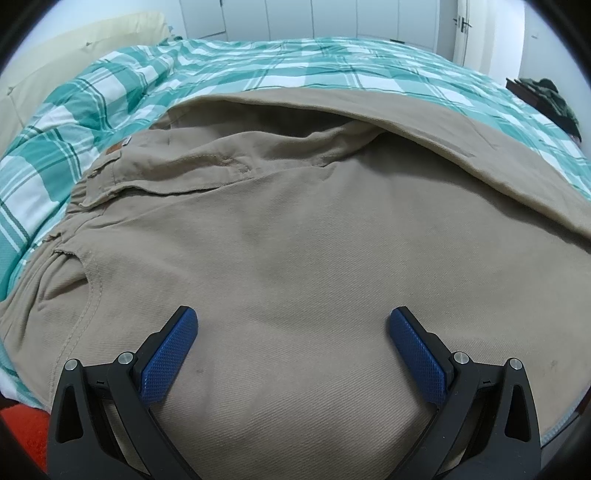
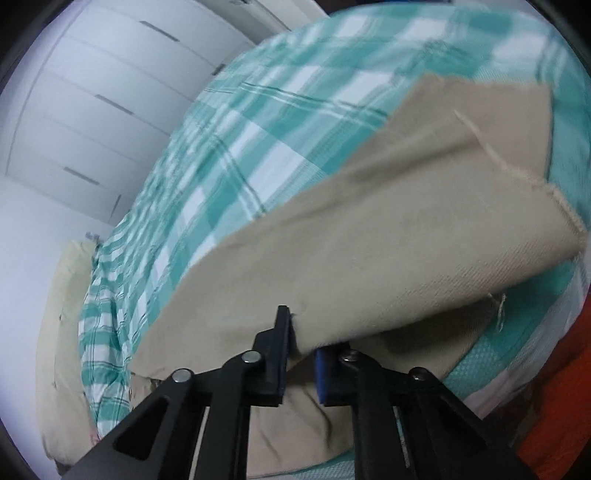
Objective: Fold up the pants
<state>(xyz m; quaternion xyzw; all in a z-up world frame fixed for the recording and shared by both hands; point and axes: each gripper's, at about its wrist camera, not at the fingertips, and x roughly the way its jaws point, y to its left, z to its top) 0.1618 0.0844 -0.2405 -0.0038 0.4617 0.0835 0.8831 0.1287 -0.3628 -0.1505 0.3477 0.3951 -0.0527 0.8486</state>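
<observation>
Beige pants [image 1: 295, 240] lie on a bed with a green and white checked cover [image 1: 258, 70]. The waistband and a back pocket are at the left. My left gripper [image 1: 293, 321] is open and hovers just over the seat of the pants, holding nothing. In the right wrist view my right gripper [image 2: 301, 339] is shut on the edge of a pant leg [image 2: 388, 229] and holds it lifted above the bed cover [image 2: 240, 147]. The frayed leg hem [image 2: 561, 206] hangs at the right.
A cream pillow [image 1: 74, 40] lies at the head of the bed. White wardrobe doors [image 1: 332, 18] stand behind the bed. Dark clothes [image 1: 554, 99] lie at the far right. Something red [image 1: 26, 424] shows below the bed's near edge.
</observation>
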